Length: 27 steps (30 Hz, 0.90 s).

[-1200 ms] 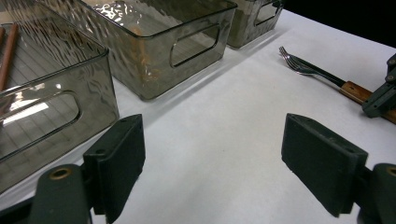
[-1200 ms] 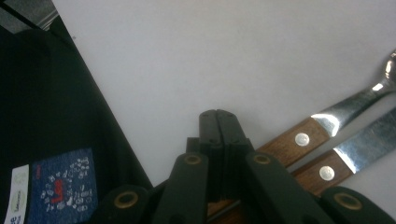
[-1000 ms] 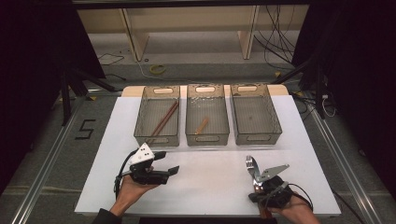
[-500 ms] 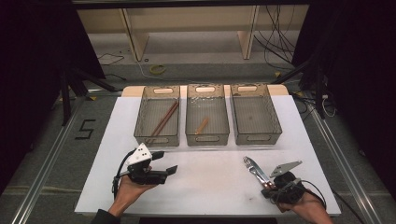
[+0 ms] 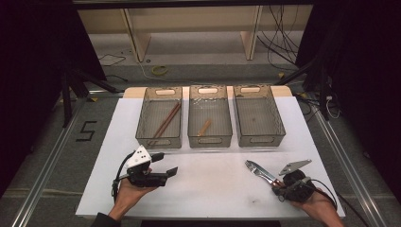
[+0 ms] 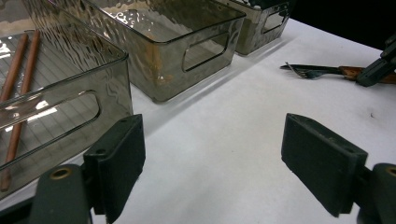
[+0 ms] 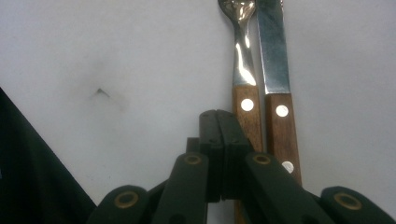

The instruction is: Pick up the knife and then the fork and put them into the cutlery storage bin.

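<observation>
Over the last second the right gripper (image 5: 279,185) has been carried towards the table's (image 5: 213,198) right edge, and the fork (image 5: 257,170) near the near right corner has been swung aslant. Its jaws are pressed together on nothing, with the fork and knife (image 7: 273,51) lying just beside them, so a grasp is judged still to be made. The left gripper (image 5: 165,165) is held open and empty.

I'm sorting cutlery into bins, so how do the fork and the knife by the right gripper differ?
The fork narrows to a slim shiny neck below its head, while the knife has a flat, broader blade. The fork's handle runs partly behind the shut jaws of the right gripper, and the knife's handle lies beside them. Both have brown wooden handles with pale rivets and sit side by side, parallel.
</observation>
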### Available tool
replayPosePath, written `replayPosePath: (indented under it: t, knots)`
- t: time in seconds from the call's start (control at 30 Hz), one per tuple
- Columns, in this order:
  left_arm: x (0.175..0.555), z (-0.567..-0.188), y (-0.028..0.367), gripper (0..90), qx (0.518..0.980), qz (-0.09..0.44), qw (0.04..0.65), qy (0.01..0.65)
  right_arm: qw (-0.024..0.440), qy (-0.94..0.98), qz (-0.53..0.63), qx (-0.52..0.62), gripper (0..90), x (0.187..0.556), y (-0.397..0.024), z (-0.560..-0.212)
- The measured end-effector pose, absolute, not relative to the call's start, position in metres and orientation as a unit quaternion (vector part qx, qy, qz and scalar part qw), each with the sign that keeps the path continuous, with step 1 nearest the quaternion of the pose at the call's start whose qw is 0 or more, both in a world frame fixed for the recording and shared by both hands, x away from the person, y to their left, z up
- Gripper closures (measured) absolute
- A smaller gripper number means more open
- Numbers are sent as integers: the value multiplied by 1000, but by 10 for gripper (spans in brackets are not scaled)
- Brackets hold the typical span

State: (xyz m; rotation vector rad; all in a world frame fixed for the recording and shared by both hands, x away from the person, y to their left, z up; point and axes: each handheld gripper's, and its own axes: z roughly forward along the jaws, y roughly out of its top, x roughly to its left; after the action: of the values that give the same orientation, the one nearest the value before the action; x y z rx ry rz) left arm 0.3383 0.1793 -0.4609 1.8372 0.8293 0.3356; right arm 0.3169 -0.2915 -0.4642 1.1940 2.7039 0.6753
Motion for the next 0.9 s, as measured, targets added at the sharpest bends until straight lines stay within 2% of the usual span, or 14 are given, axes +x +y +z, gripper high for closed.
replayPosePath:
  t: [0.07,0.2,0.37,0.43,0.6,0.9]
  knots:
    - [338,-461,179,212,767,141,522,345,54,893,219,390,895,317,-291,-463]
    - [338,-461,179,212,769,141,520,344,62,896,232,374,831,315,-290,-450]
    - [338,-461,179,212,768,141,520,345,106,898,211,371,652,321,-296,-432]
    - [338,-461,179,211,767,141,521,346,108,899,194,378,574,326,-299,-431]
    - [338,-461,181,211,767,140,521,348,108,902,154,389,491,337,-304,-443]
    - [338,-460,182,209,766,142,521,348,100,905,136,391,479,342,-307,-446]
